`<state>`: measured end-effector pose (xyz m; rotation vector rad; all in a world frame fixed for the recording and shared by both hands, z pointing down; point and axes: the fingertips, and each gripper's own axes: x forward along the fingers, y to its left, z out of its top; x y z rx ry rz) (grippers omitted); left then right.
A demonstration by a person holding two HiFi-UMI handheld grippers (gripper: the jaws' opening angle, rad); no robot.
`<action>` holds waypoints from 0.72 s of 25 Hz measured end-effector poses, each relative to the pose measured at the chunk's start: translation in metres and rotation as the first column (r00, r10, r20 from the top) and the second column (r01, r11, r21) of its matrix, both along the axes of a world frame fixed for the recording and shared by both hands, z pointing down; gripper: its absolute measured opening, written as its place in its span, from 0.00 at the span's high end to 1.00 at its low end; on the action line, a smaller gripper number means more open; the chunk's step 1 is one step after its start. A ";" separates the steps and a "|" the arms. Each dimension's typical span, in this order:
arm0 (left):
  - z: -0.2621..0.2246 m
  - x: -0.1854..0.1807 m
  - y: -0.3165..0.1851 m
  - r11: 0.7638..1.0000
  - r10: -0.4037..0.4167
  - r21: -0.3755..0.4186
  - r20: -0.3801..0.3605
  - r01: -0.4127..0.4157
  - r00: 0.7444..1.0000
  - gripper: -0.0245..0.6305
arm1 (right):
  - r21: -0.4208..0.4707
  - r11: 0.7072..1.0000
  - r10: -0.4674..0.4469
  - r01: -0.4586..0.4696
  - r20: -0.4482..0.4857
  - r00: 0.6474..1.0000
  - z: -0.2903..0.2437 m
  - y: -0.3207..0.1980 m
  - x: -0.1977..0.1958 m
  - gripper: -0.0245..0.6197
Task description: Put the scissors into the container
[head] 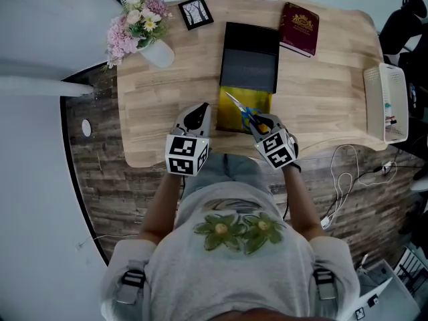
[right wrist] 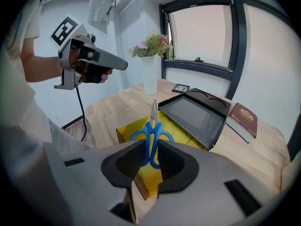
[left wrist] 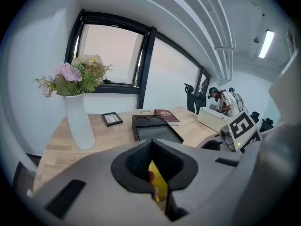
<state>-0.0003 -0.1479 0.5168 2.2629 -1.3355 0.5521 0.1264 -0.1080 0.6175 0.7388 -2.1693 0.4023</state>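
Blue-handled scissors [right wrist: 151, 134] with shut blades stick forward out of my right gripper [right wrist: 149, 161], which is shut on their handles. In the head view the scissors [head: 244, 112] hang over the open yellow container [head: 232, 110] at the table's near edge, held by the right gripper [head: 259, 124]. The container [right wrist: 184, 132] lies just beyond and below the blades. My left gripper [head: 198, 114] is held to the left of the container; in the right gripper view it [right wrist: 121, 64] is raised in the air, its fingers together and holding nothing. A strip of yellow [left wrist: 160, 185] shows between its jaws.
A black tray [head: 249, 62] lies directly behind the container, with a dark red book [head: 299, 29] to its right. A white vase of flowers [head: 144, 32] and a small picture frame [head: 196, 12] stand at the back left. A white basket [head: 388, 102] sits at the right edge.
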 end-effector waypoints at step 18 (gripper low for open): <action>0.010 -0.009 -0.010 0.999 -0.008 -0.032 0.009 0.008 1.000 0.97 | -0.063 0.998 -0.023 0.019 -0.068 0.997 0.029 -0.012 -0.002 0.84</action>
